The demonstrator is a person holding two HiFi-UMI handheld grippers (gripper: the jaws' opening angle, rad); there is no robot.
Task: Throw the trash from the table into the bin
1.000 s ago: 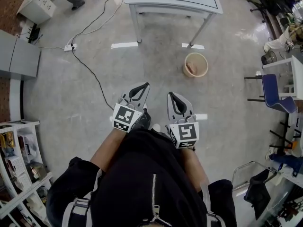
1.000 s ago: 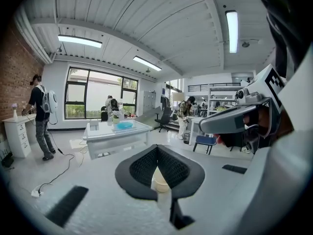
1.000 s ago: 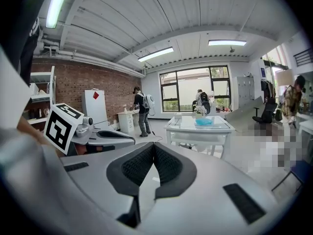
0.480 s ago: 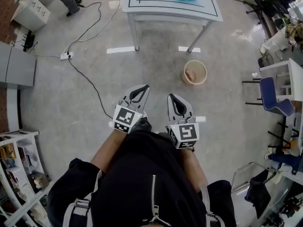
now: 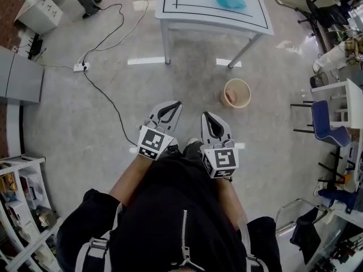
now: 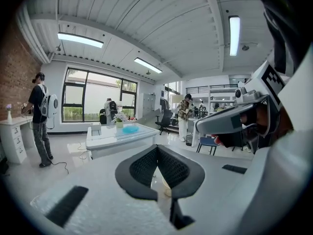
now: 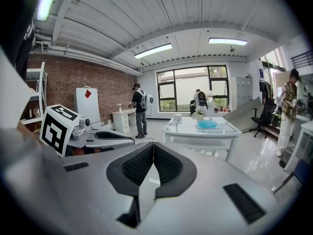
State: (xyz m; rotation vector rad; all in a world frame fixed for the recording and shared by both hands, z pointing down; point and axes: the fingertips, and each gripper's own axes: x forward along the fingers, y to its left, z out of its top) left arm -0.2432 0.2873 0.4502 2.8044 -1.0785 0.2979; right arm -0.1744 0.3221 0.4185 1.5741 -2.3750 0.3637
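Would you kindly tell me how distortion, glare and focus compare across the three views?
Head view: sharp, edges bowed, glare on the floor right of the table. Left gripper view: fisheye circle with black corners, ceiling light blown out, fingers slightly soft. Right gripper view: same fisheye, windows bright, background crisp.

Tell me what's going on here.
A person holds a two-jaw gripper in each hand, standing on the grey floor short of the white rectangular table. The left gripper and right gripper both have their fingers shut with nothing between them. A crumpled blue piece of trash lies on the table, untouched. The round tan bin sits on the floor near the table's front right leg.
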